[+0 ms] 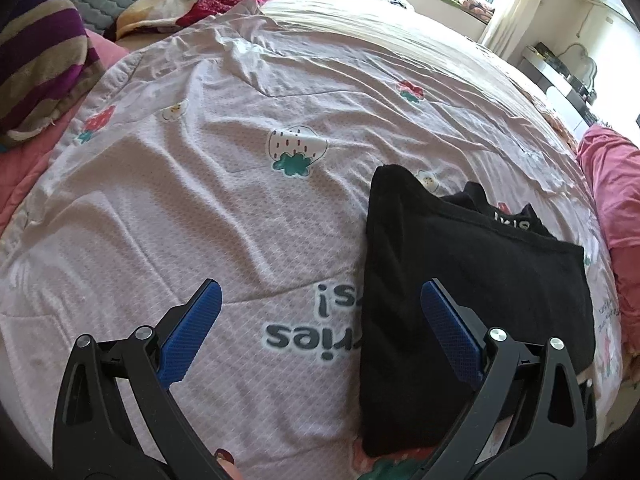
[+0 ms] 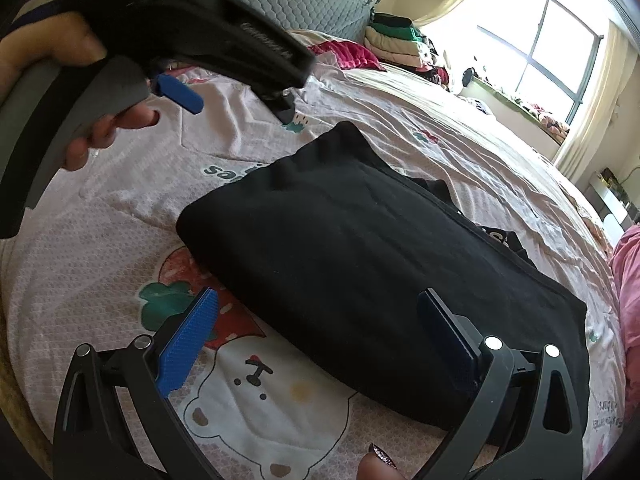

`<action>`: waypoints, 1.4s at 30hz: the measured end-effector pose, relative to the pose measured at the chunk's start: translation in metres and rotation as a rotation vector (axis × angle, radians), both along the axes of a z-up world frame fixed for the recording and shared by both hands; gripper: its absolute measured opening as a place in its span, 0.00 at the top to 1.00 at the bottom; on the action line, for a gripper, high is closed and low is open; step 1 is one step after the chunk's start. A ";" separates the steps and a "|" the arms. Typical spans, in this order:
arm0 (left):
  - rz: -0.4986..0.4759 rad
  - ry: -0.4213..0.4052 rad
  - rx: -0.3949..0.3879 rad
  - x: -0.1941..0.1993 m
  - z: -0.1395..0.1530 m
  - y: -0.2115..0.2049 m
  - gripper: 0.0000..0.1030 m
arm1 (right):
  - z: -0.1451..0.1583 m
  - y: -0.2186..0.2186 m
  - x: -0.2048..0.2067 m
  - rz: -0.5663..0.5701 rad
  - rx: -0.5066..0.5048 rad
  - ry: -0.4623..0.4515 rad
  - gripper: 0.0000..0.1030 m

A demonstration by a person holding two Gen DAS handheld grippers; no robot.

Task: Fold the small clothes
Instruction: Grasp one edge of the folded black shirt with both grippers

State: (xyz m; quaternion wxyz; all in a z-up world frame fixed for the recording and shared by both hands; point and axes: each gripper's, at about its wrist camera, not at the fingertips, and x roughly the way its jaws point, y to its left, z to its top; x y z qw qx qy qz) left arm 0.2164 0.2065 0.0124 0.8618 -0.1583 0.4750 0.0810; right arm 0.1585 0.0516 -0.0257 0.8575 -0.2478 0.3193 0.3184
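Fingers of the left gripper [image 1: 320,320] are spread wide and hold nothing, hovering above the pale strawberry-print bedsheet [image 1: 200,200]; just to their right lies the folded black garment [image 2: 340,248], over whose near edge the right gripper [image 2: 316,328] gapes, equally wide.

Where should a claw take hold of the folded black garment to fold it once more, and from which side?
Probably the near short edge of the black garment, approached low from the camera side by the right claw, which is open there. That edge lies flat with layers stacked on the pink bedspread, so one finger could slide under. The left claw, open, could take the near left corner.
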 end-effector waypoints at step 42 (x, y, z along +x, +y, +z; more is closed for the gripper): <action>-0.053 0.085 -0.191 0.055 -0.037 -0.025 0.09 | 0.014 -0.012 0.014 0.032 0.114 -0.186 0.90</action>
